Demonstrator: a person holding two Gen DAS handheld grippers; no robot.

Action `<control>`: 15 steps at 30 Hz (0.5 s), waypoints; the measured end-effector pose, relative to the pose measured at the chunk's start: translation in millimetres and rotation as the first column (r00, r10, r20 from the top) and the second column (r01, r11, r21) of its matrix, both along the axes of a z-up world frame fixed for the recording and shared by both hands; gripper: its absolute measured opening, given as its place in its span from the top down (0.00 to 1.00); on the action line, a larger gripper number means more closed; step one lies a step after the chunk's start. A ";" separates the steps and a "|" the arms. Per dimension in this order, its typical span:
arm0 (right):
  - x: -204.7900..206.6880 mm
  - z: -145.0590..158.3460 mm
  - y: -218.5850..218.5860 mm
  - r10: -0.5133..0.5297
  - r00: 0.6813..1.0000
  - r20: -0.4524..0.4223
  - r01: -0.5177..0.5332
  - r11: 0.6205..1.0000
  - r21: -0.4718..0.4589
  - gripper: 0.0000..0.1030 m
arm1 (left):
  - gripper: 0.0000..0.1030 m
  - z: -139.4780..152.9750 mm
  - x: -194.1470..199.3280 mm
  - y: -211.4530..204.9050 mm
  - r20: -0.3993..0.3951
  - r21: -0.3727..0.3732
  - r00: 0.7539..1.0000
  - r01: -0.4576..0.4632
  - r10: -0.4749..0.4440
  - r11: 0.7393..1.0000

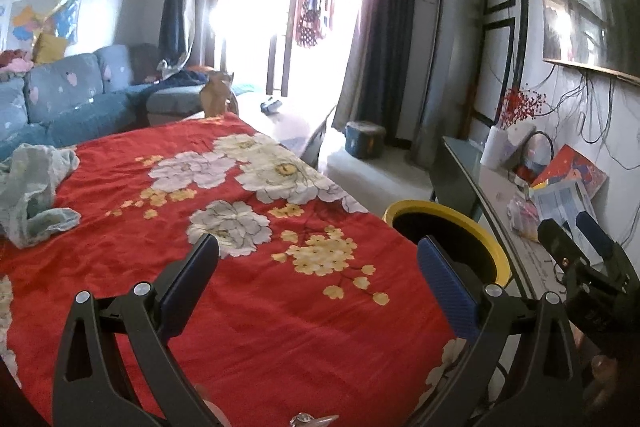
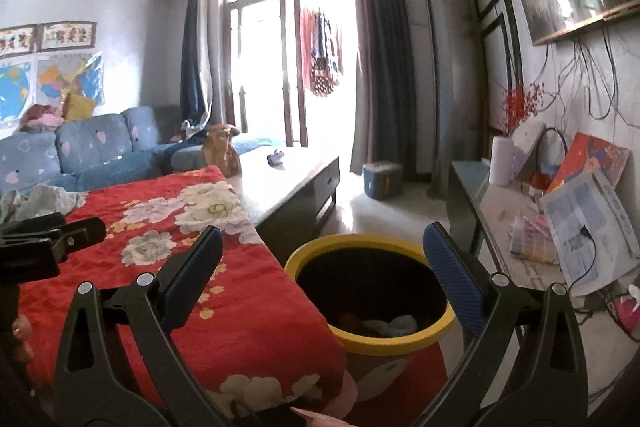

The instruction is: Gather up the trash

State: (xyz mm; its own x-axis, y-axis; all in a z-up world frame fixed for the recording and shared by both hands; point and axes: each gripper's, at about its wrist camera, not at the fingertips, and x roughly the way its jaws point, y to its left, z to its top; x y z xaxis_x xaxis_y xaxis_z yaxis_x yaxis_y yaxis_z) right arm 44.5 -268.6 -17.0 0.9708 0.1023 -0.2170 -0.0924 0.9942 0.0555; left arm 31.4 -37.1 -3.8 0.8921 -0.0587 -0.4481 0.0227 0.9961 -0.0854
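A table covered with a red flowered cloth (image 1: pixel 256 307) fills the near left of the room. It is almost bare, so I think most of the trash is already collected. On its far left edge lies a crumpled pale green rag (image 1: pixel 32 195), the only loose thing there; I cannot tell if it counts as trash.

Just beside the right edge of the table stands the bin (image 2: pixel 372 307), with a yellow rim and a dark inside. It is probably placed there so things can go from the table straight into it. At its bottom I see some white and orange pieces (image 2: pixel 384 323), which look like trash already dropped.

On the right, a side table (image 2: pixel 508 223) against the wall holds a paper sheet (image 2: pixel 588 227) and a small packet (image 2: pixel 532 239).

The right claw (image 2: pixel 324 259) hangs above the bin with its jaws spread wide and nothing between them, as after a release. The left claw (image 1: pixel 318 267) hovers over the cloth, also wide apart and empty, perhaps ready for the next piece.
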 end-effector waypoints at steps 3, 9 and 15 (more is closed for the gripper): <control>-1.3 1.1 3.2 0.003 1.000 0.004 -0.003 1.000 -0.006 0.11 | 0.06 1.6 -6.3 2.9 0.018 -0.003 1.000 -0.004 0.004 1.000; -5.8 2.9 6.8 0.003 1.000 0.016 -0.002 1.000 -0.016 0.11 | 0.06 2.2 -10.1 4.3 0.029 -0.011 1.000 0.004 -0.004 1.000; -6.4 3.1 7.8 0.002 1.000 0.020 -0.002 1.000 -0.019 0.11 | 0.06 2.4 -11.5 3.0 0.029 -0.012 1.000 0.006 -0.006 1.000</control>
State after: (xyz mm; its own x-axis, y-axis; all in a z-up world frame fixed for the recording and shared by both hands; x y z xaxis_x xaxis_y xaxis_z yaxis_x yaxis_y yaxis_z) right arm 38.1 -260.8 -14.0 0.9748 0.1006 -0.1990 -0.0955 0.9948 0.0351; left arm 19.9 -34.1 -1.3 0.9044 -0.0694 -0.4209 0.0316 0.9949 -0.0962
